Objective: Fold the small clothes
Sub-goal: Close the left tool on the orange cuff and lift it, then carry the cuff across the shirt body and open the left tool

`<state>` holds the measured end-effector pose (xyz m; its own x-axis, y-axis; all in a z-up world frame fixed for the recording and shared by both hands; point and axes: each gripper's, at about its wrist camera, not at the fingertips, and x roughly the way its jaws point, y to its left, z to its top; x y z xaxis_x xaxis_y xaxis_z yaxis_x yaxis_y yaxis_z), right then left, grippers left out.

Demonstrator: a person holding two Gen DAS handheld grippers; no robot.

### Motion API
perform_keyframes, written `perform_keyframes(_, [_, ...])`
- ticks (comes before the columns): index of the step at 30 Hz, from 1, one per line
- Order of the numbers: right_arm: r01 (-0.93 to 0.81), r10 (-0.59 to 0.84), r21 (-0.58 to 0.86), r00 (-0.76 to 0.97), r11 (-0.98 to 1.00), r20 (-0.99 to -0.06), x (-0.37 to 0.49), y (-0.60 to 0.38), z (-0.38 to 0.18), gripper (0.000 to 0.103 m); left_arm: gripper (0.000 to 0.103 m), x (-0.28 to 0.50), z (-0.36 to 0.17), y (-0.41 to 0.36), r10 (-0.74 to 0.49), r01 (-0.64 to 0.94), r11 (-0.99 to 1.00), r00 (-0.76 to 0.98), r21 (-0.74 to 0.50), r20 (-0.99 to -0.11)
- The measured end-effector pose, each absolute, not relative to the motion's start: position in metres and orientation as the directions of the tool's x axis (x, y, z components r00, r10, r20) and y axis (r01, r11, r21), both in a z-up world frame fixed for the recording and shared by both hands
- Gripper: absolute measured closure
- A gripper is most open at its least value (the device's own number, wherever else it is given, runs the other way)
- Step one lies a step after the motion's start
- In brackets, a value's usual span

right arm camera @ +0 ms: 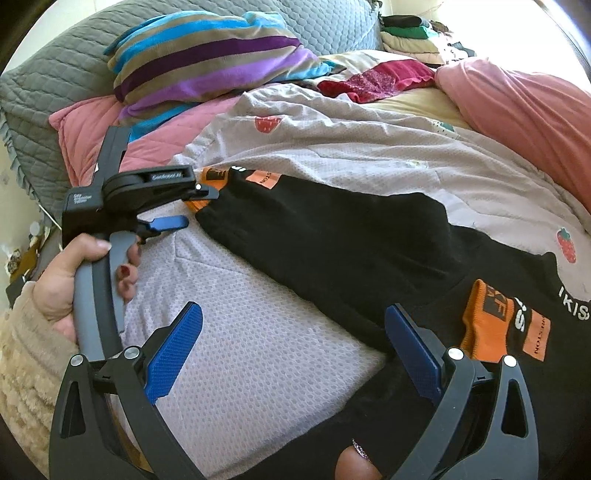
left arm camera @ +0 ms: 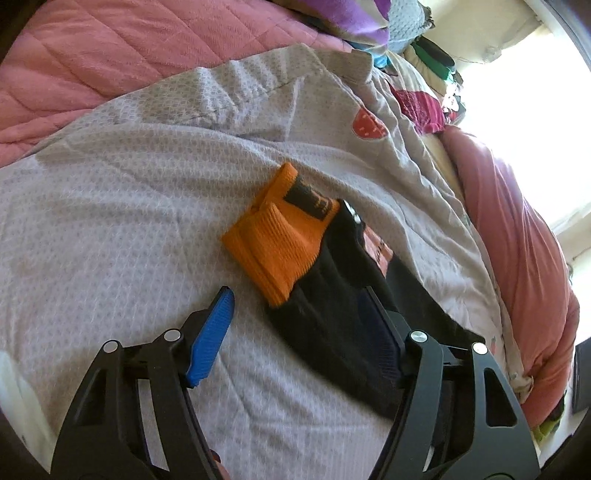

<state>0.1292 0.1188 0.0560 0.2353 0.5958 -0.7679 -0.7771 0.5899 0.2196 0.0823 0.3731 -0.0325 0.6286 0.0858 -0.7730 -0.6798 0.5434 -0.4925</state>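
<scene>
Blue pads (right arm camera: 173, 354) of the right gripper (right arm camera: 291, 350) stand wide apart nearest the right wrist camera, nothing pinched between them: one pad hangs over the pale grey dotted bedsheet (right arm camera: 258, 369), the other over the edge of a black garment (right arm camera: 332, 236). That garment lies stretched across the sheet, and its near sleeve ends in an orange cuff (right arm camera: 487, 317) with white lettering beside it, just right of the gripper.

Further back in the same view, a hand (right arm camera: 70, 280) in a fuzzy cream sleeve (right arm camera: 26, 354) grips the grey handle of the left gripper (right arm camera: 192, 206), whose tips sit at the garment's far sleeve end.

From the left wrist view, the left gripper (left arm camera: 295, 314) has its jaws partly spread; one blue pad (left arm camera: 214, 332) is over bare sheet, the other over the black sleeve, and the pads do not press on the cloth. Just ahead lies the far orange cuff (left arm camera: 280, 240).

Beyond the sheet are a pink quilt (right arm camera: 517, 103), a striped pillow (right arm camera: 207, 59), a grey quilted cover (right arm camera: 44, 81) and a heap of folded clothes (right arm camera: 406, 33).
</scene>
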Motion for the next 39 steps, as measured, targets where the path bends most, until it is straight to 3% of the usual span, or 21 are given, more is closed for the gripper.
perform_keyframes(5, [-0.765,0.608,0.250,0.223,0.594,-0.762,0.132,0.117,0.053,0.005,0.042,0.090,-0.037,0.381,0.124,-0.704,0.525,0.619,-0.478,-0.775])
perform_keyframes(10, [-0.750,0.602,0.264,0.217,0.606,-0.768,0.137,0.112,0.052,0.005,0.072,0.098,-0.039,0.383,0.163,-0.720,0.534,0.601,-0.443,-0.782])
perform_keyframes(12, [-0.745,0.602,0.264,0.224,0.613,-0.766,0.139,0.108,0.053,0.005,0.091,0.100,-0.040,0.381,0.150,-0.704,0.544,0.617,-0.457,-0.772])
perform_keyframes(14, [-0.733,0.604,0.272,0.231,0.624,-0.763,0.143,0.101,0.055,0.005,0.096,0.101,-0.036,0.377,0.156,-0.696,0.554,0.626,-0.457,-0.764])
perform_keyframes(27, [-0.644,0.594,0.317,0.270,0.696,-0.757,0.161,0.045,0.059,0.005,0.098,0.083,0.037,0.326,0.182,-0.574,0.674,0.740,-0.465,-0.648])
perform_keyframes(39, [-0.499,0.545,0.330,0.383,0.801,-0.746,0.179,-0.047,0.068,0.005,0.099,0.093,0.097,0.242,0.098,-0.404,0.800,0.818,-0.445,-0.566])
